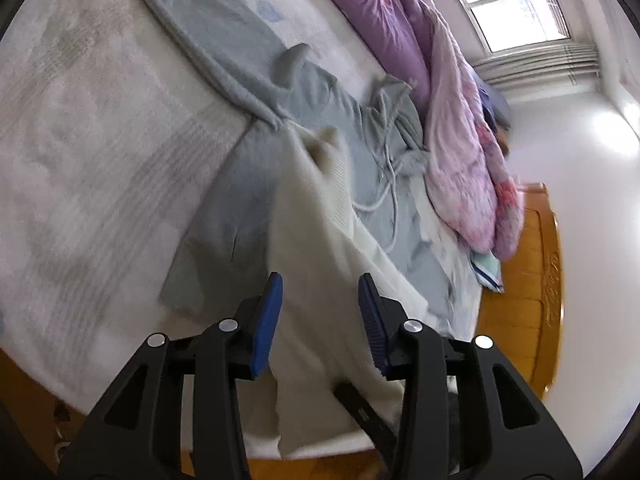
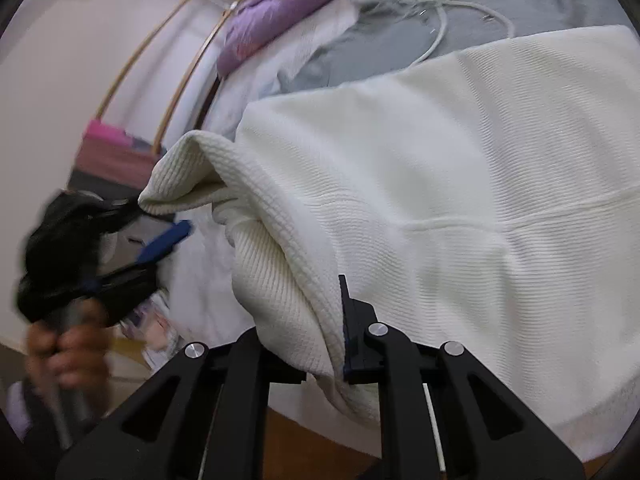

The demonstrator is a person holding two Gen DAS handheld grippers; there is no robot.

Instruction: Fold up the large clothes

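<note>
while the right gripper is clamped on a bunched edge of the cream knit garment, its far finger is buried under the fabric and only the near blade shows, pressed against the cloth. ahead of and to the right of this gripper the garment spreads wide and mostly flat over the bed, with a seam line running across it. to the left of the grip point a loose fold stands up as an open pocket.

further left, the left gripper appears blurred, held by the person's hand; in its own view the left gripper has its blue pads standing apart, nothing between them, and the cream garment lies directly beneath and ahead. beyond it rest a grey-blue hoodie with drawcords, a grey-blue blanket and a purple quilt on the pale bedsheet.

judged step: one edge is secured and the second grasp is pending. the next move calls for the left gripper to close on the matching edge or corner, so that both points can be carried over together without the fabric sagging or twisting.
</note>
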